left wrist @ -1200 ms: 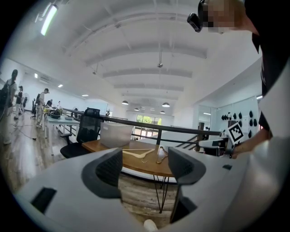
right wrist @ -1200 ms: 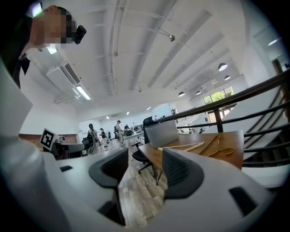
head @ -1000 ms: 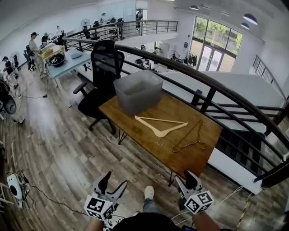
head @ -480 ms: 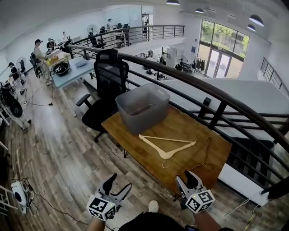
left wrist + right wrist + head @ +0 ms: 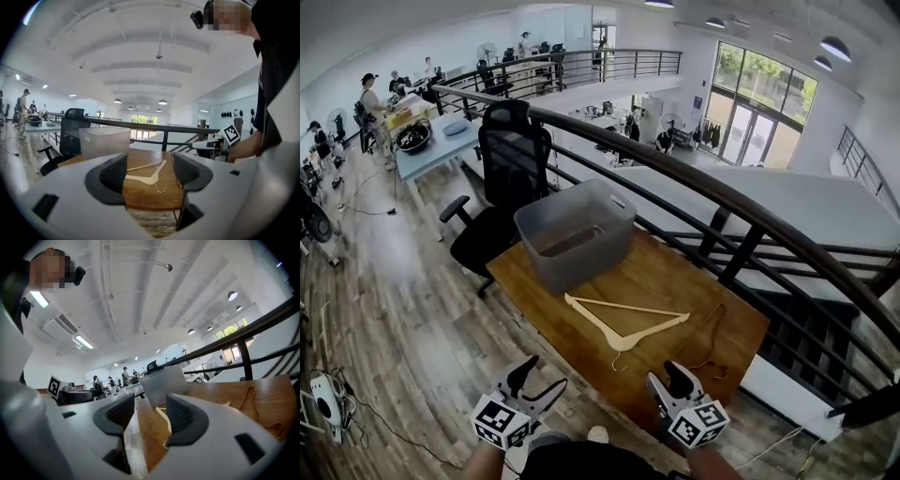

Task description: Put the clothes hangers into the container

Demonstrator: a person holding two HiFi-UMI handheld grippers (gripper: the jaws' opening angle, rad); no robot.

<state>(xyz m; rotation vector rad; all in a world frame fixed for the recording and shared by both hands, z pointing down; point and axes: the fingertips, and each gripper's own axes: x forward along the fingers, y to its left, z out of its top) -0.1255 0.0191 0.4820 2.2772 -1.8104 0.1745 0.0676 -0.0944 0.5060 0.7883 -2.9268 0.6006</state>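
Note:
A pale wooden hanger [image 5: 623,323] lies in the middle of the brown table [image 5: 544,286], hook toward me. To its right lies a thin dark hanger [image 5: 708,342]. The grey container [image 5: 572,234] stands at the table's far left corner. My left gripper [image 5: 536,380] hovers open off the table's near edge, nothing between its fingers. My right gripper [image 5: 668,378] is open and empty over the near edge, just short of the thin hanger. The left gripper view shows the container [image 5: 104,141] and the wooden hanger [image 5: 150,174] ahead. In the right gripper view, the container [image 5: 164,383] and the wooden hanger [image 5: 164,417] are visible.
A black office chair [image 5: 502,178] stands behind the container at the table's left. A dark curved railing [image 5: 722,197] runs along the table's far side, with a drop beyond. People work at desks [image 5: 431,141] far left. A white device [image 5: 323,394] lies on the floor.
The table and hangers have come nearer in the head view as both grippers advanced toward the table's near edge. Both grippers remain open and empty.

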